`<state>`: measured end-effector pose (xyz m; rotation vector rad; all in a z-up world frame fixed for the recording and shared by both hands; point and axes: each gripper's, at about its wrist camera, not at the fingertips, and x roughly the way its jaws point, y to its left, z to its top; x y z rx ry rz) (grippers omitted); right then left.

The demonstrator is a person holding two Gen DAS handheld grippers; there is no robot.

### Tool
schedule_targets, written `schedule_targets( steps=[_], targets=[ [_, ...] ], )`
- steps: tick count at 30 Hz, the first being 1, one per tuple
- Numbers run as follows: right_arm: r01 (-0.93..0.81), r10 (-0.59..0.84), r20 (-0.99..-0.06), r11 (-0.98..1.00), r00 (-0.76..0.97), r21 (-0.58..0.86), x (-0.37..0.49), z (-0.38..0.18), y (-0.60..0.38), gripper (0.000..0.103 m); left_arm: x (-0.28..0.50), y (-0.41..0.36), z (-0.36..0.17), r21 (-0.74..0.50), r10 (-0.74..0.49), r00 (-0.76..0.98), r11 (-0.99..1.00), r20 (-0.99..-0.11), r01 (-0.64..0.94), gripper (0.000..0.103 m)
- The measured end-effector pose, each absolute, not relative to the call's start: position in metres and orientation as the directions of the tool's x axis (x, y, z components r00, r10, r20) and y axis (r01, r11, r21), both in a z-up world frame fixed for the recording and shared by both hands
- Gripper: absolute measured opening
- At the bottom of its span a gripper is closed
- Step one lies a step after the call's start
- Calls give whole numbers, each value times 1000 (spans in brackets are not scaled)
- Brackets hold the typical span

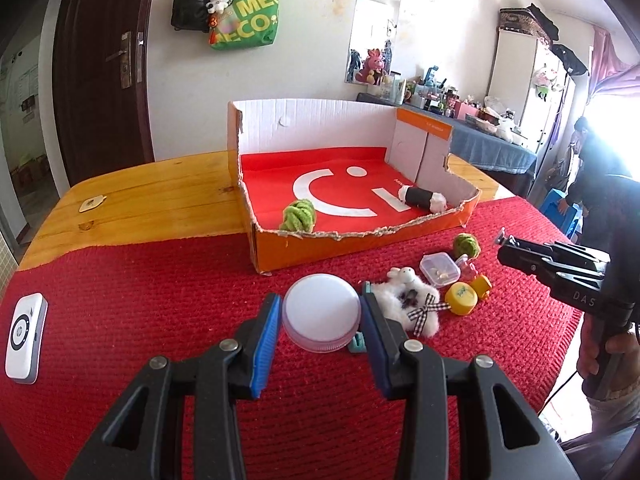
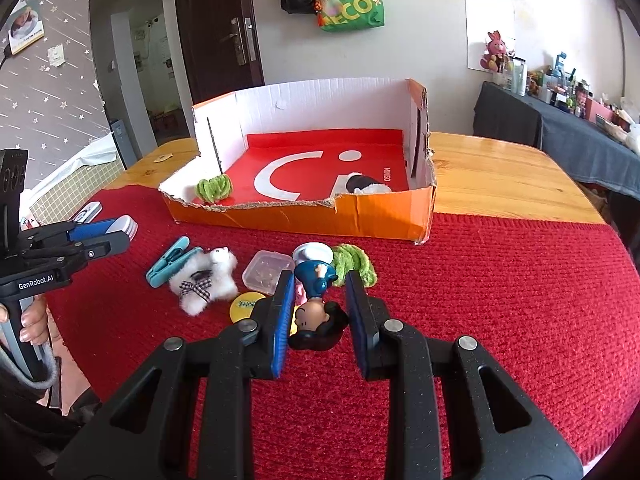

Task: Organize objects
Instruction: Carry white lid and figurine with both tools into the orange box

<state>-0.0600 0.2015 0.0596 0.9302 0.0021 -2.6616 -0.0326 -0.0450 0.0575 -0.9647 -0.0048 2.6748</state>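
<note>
Round white jar [image 1: 322,322], on the red mat in front of the orange cardboard box [image 1: 360,240], sits between the pads of the left hand-held gripper [image 1: 320,338], which clasps its sides. Right hand-held gripper [image 2: 318,320] is spread open around a cartoon figurine [image 2: 318,304] lying nearer than the box, pads apart from it. Beside the figurine: plush sheep [image 2: 204,276], clear container [image 2: 266,272], yellow cap [image 2: 244,304], green yarn ball [image 2: 354,264]. Inside the box: green yarn bundle [image 1: 299,215], black-and-white roll [image 1: 422,198].
</note>
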Motion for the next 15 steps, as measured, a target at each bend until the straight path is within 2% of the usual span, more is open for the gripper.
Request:
schedule_targets(
  steps=[10, 15],
  targets=[
    [339, -329, -583, -936, -743, 96, -94, 88, 188, 24, -57, -24, 90, -89, 323, -747, -938, -581, -336, 42],
    [363, -351, -599, -926, -719, 107, -127, 95, 181, 24, -88, -6, 97, -70, 346, -720, -920, -602, -385, 42]
  ],
)
